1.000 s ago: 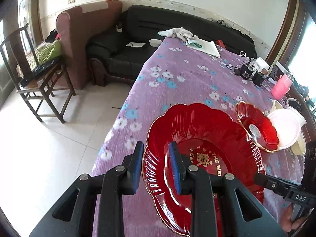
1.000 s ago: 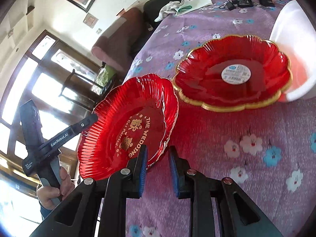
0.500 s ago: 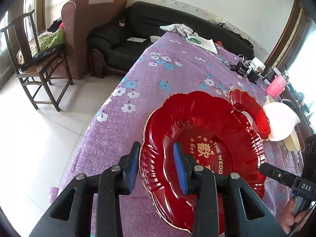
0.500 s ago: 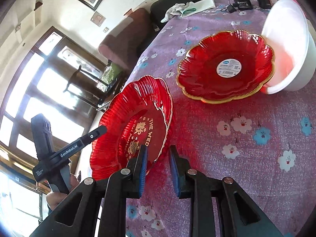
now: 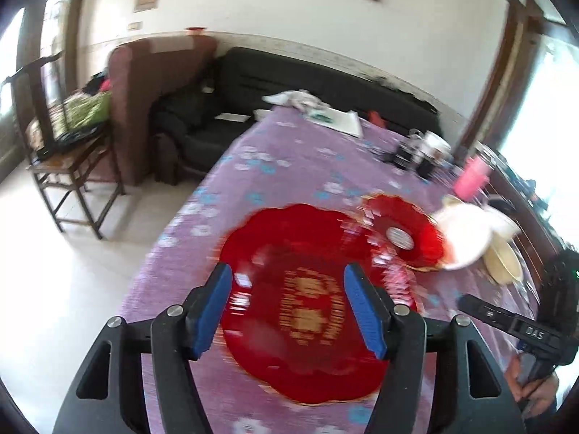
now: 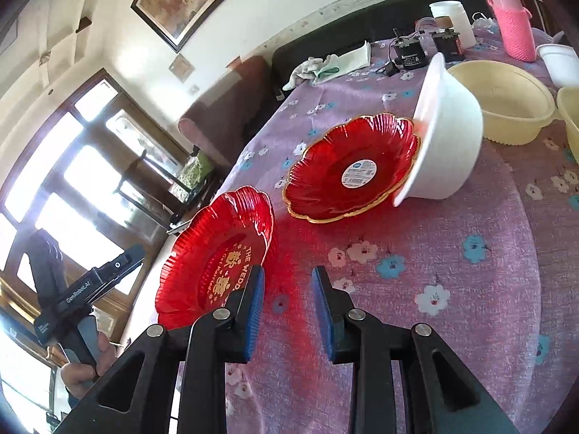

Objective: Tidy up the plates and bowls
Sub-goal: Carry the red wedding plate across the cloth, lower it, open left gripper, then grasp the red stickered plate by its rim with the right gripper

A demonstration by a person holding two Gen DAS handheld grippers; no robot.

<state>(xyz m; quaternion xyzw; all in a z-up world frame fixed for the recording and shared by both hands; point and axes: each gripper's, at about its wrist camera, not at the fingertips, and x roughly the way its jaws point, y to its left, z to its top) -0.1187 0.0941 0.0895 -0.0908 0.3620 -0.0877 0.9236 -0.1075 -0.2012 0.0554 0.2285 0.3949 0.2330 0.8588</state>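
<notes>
Large red wedding plate (image 5: pixel 307 307) lying flat on the purple table (image 6: pixel 452 271), released. Left claw (image 5: pixel 289 311) wide, jaws just opened, spread above the plate with nothing pinched. Right claw (image 6: pixel 287 311) narrowly parted, also just opening, empty, plate rim just beside its left pad. Smaller red plate (image 6: pixel 351 170) beyond, nearer the right claw, white bowl (image 6: pixel 448 137) tipped against its far rim. Left view blurred; plate's near edge hidden behind the claws.

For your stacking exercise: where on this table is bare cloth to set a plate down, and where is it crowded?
Free: cloth right of the lettered red plate, below the stickered red plate and tilted white bowl. Also free: mid-table beyond both plates. Crowded: far right corner, with cream bowls and pink bottle.
</notes>
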